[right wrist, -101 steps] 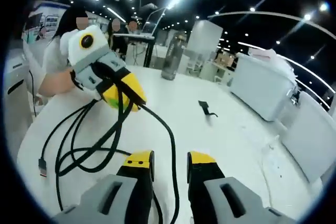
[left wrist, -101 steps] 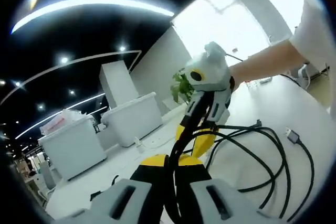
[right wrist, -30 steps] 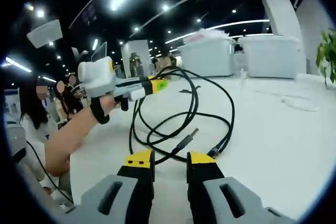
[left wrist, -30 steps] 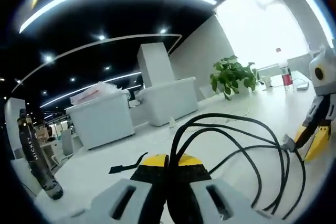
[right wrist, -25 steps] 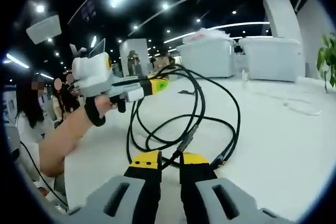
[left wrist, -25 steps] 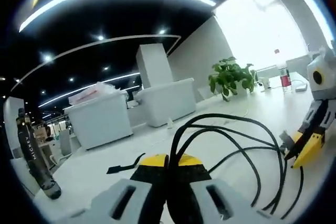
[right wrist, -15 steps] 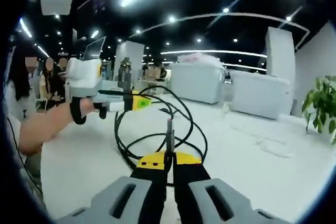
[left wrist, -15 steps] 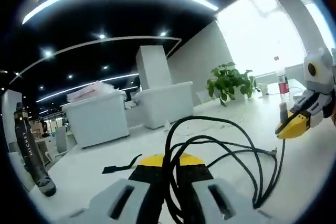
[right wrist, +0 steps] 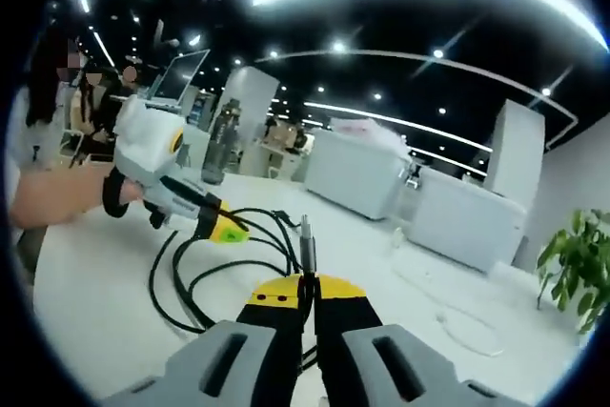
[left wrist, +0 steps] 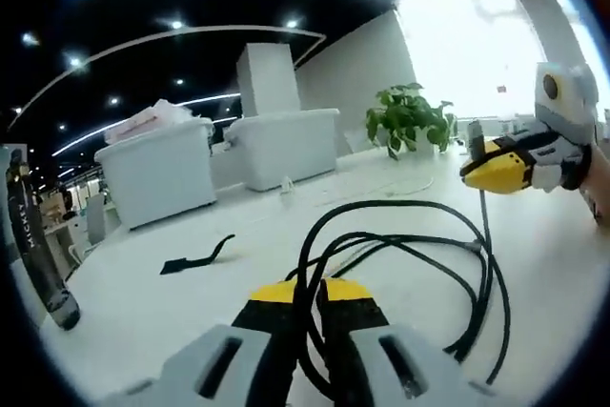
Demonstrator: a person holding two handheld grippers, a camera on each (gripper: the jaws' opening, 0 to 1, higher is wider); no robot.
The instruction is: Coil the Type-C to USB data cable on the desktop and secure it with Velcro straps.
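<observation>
While the left gripper [left wrist: 309, 295] pinches the looped black data cable [left wrist: 419, 245] above the white desktop [left wrist: 172, 302], the right gripper [right wrist: 307, 290] clamps the cable's metal plug [right wrist: 306, 235] upright, near the loops.

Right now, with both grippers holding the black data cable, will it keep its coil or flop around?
Probably floppy: the black data cable sags in loose uneven loops between the left gripper and right gripper. Likely light, and apt to spring open unstrapped.

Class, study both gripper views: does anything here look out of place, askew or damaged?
Nothing looks damaged. The black cable hangs in loose, uneven loops between the left gripper and the right gripper, both shut on it. The Velcro strap lies apart on the white desk, not yet on the cable.
</observation>
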